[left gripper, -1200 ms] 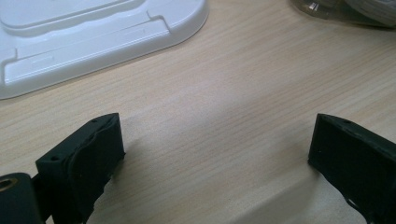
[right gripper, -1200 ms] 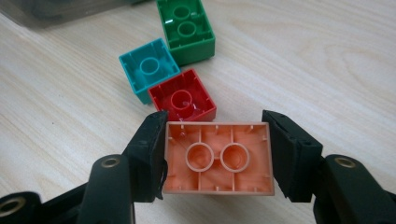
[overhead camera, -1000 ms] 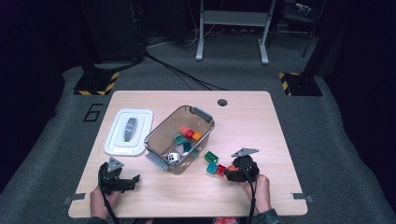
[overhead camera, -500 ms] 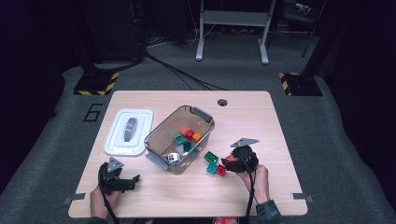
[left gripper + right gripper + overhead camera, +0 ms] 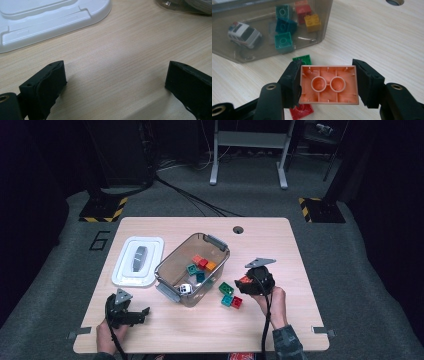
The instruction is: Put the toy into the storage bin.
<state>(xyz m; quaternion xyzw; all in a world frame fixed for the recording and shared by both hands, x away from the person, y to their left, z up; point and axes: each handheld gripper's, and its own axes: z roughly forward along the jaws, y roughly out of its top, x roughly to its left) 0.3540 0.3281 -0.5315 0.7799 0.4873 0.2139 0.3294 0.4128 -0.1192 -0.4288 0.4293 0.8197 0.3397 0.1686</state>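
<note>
Between my right tongs (image 5: 327,83) sits an orange brick (image 5: 328,85), hollow underside facing the camera, both pads pressed on its short ends, brick clear of the surface. In the high view the right tongs (image 5: 248,285) hang just right of the clear bin, above the loose bricks. Directly below the held brick: a green brick (image 5: 303,59) peeking out above it and a red brick (image 5: 301,110) under the left pad; the high view shows them (image 5: 226,288) (image 5: 237,302) with a teal brick (image 5: 227,300) touching the red one, all just beside the bin's near-right wall. The bin (image 5: 216,243) holds a toy police car (image 5: 244,31), teal bricks (image 5: 284,42), a red one (image 5: 302,10) and a yellow one (image 5: 312,23). My left tongs (image 5: 116,85) are spread wide with nothing between them, pads low over bare wood (image 5: 120,50), at the near-left corner of the surface (image 5: 127,312). The white lid (image 5: 138,261) lies flat left of the bin, apart from the left tongs.
</note>
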